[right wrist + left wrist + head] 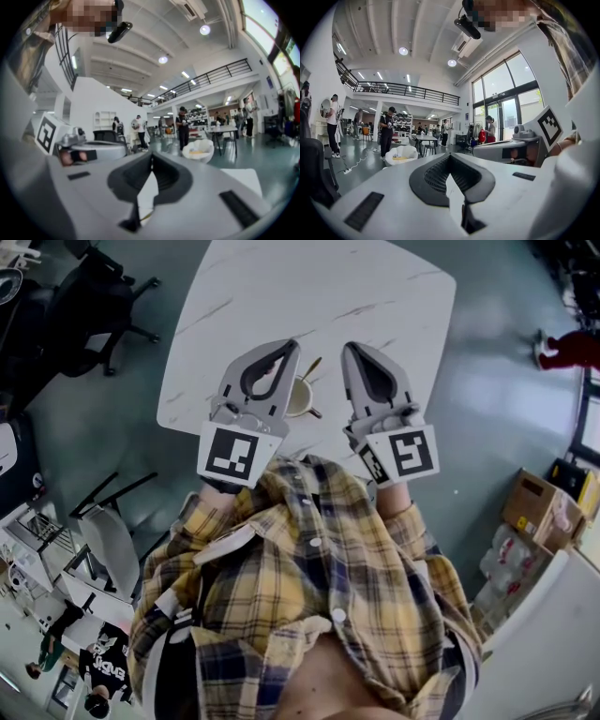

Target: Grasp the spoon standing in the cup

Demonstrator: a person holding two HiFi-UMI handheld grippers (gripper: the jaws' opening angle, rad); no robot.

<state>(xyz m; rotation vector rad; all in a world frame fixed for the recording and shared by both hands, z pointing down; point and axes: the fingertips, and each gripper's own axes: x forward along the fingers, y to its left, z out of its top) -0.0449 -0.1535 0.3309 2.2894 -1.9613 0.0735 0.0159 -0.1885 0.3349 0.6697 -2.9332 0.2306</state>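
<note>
In the head view a pale cup stands on the white marble table, near its front edge. A thin spoon leans out of it toward the far right. My left gripper hovers just left of the cup, jaws together and empty. My right gripper hovers just right of it, jaws also together and empty. Both gripper views look level across the room, so neither shows cup or spoon. The closed jaws of the left gripper and of the right gripper fill the lower half of their own views.
A black office chair stands off the table's left corner, and folded chairs are at my left. Cardboard boxes lie on the floor at the right. Several people and a white seat are across the hall.
</note>
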